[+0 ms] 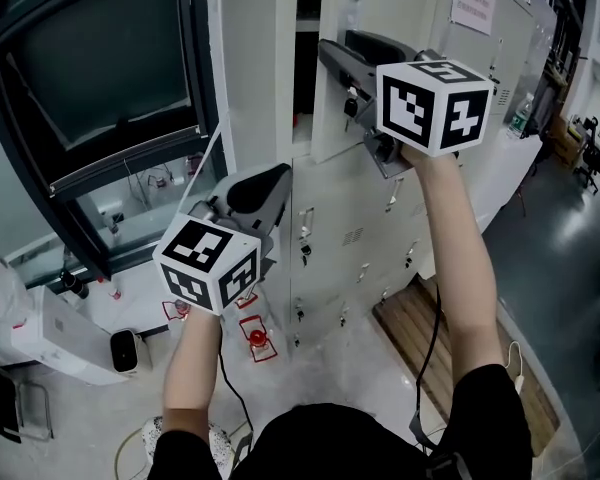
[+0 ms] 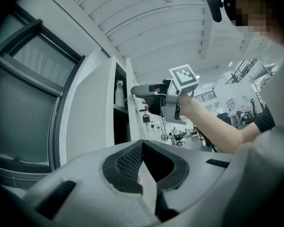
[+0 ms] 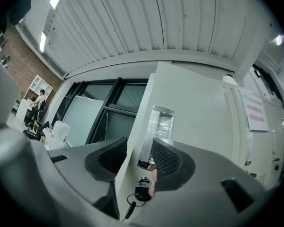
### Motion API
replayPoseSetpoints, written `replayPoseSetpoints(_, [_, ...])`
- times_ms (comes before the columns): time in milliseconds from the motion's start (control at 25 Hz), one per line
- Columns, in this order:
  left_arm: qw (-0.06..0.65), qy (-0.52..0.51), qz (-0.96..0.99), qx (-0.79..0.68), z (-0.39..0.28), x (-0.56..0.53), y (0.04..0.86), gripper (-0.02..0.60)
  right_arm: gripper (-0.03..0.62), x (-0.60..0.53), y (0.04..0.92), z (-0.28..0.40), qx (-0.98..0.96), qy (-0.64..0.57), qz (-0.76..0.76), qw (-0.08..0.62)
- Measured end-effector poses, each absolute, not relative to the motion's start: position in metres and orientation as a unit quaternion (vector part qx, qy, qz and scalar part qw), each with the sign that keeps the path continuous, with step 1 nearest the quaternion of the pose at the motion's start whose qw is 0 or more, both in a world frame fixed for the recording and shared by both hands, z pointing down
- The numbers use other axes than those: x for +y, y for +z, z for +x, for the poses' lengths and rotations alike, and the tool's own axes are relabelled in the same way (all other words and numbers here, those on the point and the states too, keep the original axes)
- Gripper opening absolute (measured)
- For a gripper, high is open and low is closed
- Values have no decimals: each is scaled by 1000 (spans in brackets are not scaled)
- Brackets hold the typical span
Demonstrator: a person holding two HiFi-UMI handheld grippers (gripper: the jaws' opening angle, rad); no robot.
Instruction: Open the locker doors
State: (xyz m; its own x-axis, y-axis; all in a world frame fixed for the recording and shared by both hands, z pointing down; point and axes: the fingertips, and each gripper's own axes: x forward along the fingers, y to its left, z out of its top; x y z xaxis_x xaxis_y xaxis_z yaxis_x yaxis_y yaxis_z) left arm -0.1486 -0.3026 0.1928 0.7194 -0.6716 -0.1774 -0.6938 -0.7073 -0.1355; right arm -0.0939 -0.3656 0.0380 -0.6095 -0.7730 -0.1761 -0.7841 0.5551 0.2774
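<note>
The white lockers [image 1: 360, 218] fill the middle of the head view. An upper locker door [image 1: 390, 8] stands open. My right gripper [image 1: 352, 56] is at its free edge, open, and its jaws straddle that edge [image 3: 132, 150] and the clear handle [image 3: 156, 126] without pressing on them. A lock with a key [image 3: 141, 193] hangs just below. My left gripper [image 1: 265, 190] is lower and to the left. There the edge of a thin white door panel [image 2: 149, 190] sits pinched between its pads [image 2: 128, 162]. My right gripper [image 2: 156, 98] also shows at the upper door in the left gripper view.
A dark window [image 1: 90, 58] stands left of the lockers. Lower locker doors carry small locks [image 1: 305, 253]. On the floor lie a wooden pallet [image 1: 430, 338], a red object [image 1: 257, 338] and a white box [image 1: 55, 338]. More lockers [image 1: 500, 48] run to the right.
</note>
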Motion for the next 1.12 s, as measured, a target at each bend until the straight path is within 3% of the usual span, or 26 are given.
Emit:
replayPoseSetpoints(360, [95,54,-927,360,-138,-304,196,18,140,-355,37,-81,879,167,-446,27])
replayPoseSetpoints(1120, [95,54,-930,350,-122,-313,198,18,153,-335,36,-56,884,155,-439,39])
